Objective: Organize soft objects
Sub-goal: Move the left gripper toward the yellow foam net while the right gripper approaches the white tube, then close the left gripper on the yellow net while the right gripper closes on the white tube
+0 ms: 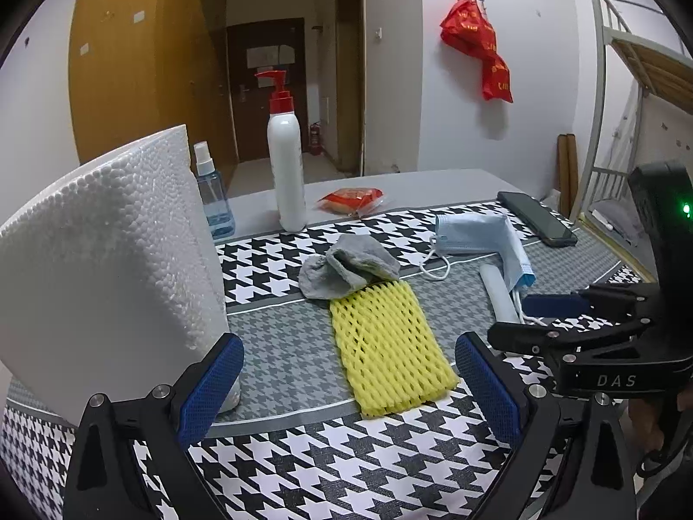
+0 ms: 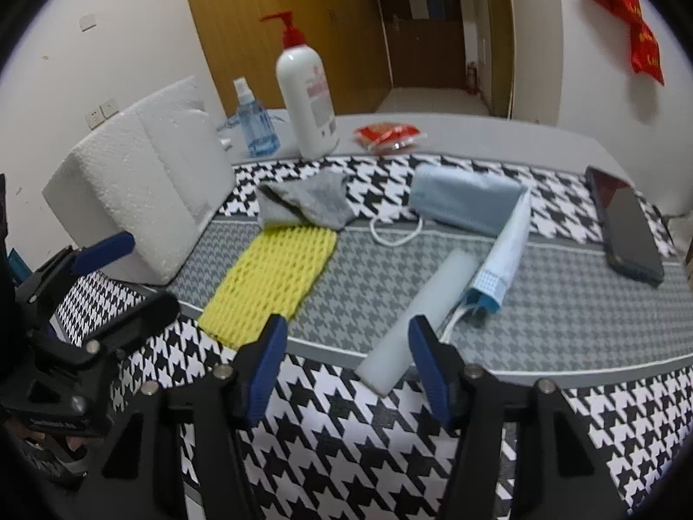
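Note:
A yellow foam net lies flat on the houndstooth cloth, just ahead of my open left gripper, whose fingers touch nothing. A grey sock overlaps the net's far end. A light blue face mask lies folded further right. A white foam strip lies beside it. The strip's near end sits between the fingers of my right gripper, close to the right finger, with a wide gap to the left one. The right gripper also shows in the left wrist view, and the left gripper in the right wrist view.
A big white styrofoam block stands against my left finger's outer side. At the back stand a white pump bottle, a blue spray bottle and a red packet. A dark phone lies at the right edge.

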Tool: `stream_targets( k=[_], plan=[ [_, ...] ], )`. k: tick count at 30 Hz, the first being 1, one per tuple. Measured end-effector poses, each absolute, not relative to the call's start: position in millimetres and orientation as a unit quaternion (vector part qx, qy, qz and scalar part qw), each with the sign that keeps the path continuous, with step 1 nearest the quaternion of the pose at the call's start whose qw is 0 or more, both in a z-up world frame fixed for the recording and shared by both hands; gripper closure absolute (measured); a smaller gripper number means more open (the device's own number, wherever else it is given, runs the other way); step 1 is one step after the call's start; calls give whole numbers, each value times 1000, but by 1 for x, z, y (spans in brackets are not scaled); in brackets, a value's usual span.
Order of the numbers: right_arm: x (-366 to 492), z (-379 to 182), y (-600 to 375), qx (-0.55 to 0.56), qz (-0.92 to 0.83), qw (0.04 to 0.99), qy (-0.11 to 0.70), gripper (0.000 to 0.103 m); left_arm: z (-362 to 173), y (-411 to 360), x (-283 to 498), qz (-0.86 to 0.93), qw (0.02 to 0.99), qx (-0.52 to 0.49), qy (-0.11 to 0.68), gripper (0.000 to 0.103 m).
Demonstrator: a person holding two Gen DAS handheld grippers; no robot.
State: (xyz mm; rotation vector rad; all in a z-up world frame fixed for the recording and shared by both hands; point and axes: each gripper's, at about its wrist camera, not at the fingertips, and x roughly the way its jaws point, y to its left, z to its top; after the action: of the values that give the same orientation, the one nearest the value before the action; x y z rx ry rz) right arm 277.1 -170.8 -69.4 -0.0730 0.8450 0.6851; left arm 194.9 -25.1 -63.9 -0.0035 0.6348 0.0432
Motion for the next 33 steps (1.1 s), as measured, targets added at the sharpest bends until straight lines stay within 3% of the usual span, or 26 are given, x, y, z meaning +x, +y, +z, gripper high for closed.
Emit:
stream_targets(
  k=[7, 14, 21, 26, 33],
  plan=[
    [278, -77, -176, -28, 315, 852, 418, 41, -67, -31, 200, 20, 947, 10, 320, 4],
    [284, -81, -173, -31, 301, 850, 432, 54, -69, -31, 201, 18, 946, 12, 324, 4],
    [290, -84, -177, -37, 279, 854, 437, 58, -76, -32, 212, 13, 939, 13, 345, 4],
    [293, -85, -179, -37, 273, 857, 434, 74, -82, -35, 219, 10, 932, 16, 361, 4],
    [291, -85, -183, -35, 283, 857, 429, 80, -89, -43, 229, -2, 924, 16, 383, 4]
  ],
)
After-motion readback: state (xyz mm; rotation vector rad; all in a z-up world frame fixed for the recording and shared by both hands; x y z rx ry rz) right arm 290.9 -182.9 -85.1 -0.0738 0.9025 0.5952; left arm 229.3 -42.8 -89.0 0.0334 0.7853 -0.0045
